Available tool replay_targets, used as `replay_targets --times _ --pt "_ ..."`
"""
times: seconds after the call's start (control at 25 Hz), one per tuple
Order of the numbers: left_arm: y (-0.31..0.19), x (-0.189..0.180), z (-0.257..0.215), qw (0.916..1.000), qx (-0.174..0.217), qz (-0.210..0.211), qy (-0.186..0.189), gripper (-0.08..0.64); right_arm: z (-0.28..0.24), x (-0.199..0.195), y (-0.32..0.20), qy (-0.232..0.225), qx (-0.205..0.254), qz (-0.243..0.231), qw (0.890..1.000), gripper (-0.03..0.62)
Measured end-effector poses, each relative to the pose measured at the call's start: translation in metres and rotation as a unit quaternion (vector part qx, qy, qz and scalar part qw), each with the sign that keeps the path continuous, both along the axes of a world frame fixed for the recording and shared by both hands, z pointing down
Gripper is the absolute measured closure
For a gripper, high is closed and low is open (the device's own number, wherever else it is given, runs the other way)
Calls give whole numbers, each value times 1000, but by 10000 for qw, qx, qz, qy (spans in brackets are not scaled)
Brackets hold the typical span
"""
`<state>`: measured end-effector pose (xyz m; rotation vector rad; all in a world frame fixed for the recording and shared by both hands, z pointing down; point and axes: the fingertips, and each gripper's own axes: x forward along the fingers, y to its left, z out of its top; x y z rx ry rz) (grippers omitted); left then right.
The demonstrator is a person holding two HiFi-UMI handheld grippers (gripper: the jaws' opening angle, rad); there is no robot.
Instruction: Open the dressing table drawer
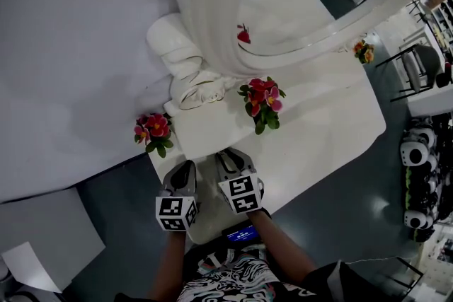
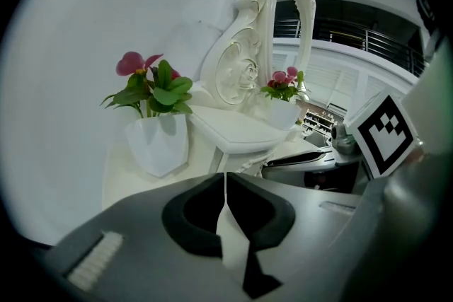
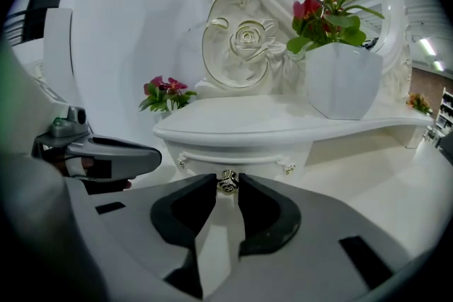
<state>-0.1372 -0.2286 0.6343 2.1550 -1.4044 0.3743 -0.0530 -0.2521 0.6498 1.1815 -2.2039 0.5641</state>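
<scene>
Right claw: you had it clenched on the knob, one tip pressing each side.
Drawer: its front sat at 12 o'clock of that claw, on the table.
Left claw: your tips met on nothing, at 9 o'clock of the right.
Flower pot: at 1 o'clock above the drawer.

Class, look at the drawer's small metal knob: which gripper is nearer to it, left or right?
Right. The right gripper has the drawer knob between its jaw tips, which touch it on both sides. The left gripper, jaws together and empty, hangs alongside, off to the knob's left.
</scene>
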Motion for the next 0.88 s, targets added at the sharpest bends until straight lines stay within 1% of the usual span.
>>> replay_targets --times 0.08,0.24,0.44,0.72,0.88 --pt "3 -1 -3 10000 72 1 12 549 0 2 5 14 -2 13 10000 494" --pt "8 -9 -7 9997 122 -166 165 549 0 7 14 77 -16 22 10000 494" --pt "13 -12 -9 9995 136 -236 154 551 1 12 26 124 -69 27 9999 494" --pt "12 -3 -16 9993 222 -235 199 551 2 19 42 140 -130 28 9998 494" --pt "14 -2 -22 9990 274 -285 206 551 5 19 47 21 -224 56 9997 494"
